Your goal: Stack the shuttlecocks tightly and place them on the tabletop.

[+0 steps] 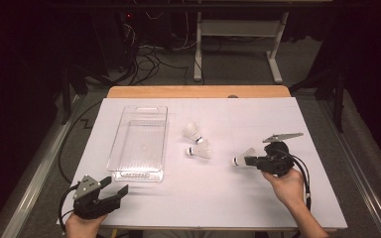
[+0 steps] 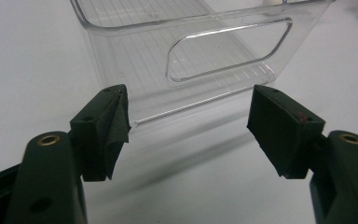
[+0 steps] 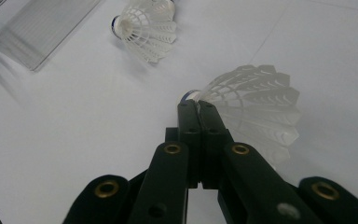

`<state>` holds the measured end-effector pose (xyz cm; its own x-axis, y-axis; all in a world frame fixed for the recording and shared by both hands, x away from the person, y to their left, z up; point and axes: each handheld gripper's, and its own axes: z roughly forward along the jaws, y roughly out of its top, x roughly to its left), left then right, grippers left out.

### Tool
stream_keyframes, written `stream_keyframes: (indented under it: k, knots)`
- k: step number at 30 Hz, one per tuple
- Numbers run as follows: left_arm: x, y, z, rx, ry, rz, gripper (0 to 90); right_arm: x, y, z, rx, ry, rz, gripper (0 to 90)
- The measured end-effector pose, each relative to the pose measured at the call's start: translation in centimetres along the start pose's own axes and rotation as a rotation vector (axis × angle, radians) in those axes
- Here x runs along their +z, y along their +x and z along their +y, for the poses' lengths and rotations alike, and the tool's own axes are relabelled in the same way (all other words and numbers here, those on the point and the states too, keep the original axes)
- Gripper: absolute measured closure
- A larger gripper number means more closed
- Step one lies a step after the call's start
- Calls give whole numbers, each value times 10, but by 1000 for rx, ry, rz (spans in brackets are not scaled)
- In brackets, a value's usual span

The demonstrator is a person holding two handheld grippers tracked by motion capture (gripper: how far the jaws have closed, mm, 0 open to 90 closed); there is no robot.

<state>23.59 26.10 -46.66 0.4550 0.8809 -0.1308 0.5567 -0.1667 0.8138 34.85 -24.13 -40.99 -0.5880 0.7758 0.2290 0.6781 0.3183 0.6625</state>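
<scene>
Surface: white table [image 1: 218, 198] in a dark room, cables on the floor behind.
Right gripper [image 1: 245, 160]: jaws closed tight on a shuttlecock [image 1: 241, 157], pinching its skirt edge near the cork [image 3: 189, 96].
Shuttlecock position: right of centre, raised just above the table.
Axis: roughly level; cork toward the clear plastic bin [image 1: 140, 144], feathers back toward the jaws.
Left gripper [image 1: 113, 187]: jaws wide apart, empty, before the bin's near end.
Risk: the thin pinch may let it swivel or drop short of the bin; the skirt may crush.

R claw [image 1: 244, 160] grips shuttlecock [image 1: 243, 156]; L claw [image 1: 116, 186] near clear bin [image 1: 140, 171].
</scene>
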Motion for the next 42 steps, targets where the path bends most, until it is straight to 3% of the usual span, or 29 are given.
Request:
stream_keyframes:
  k: [42]
  knots:
    - [1,-1,0,-12,15,-3,278,26,11,24,9,-6,43,900]
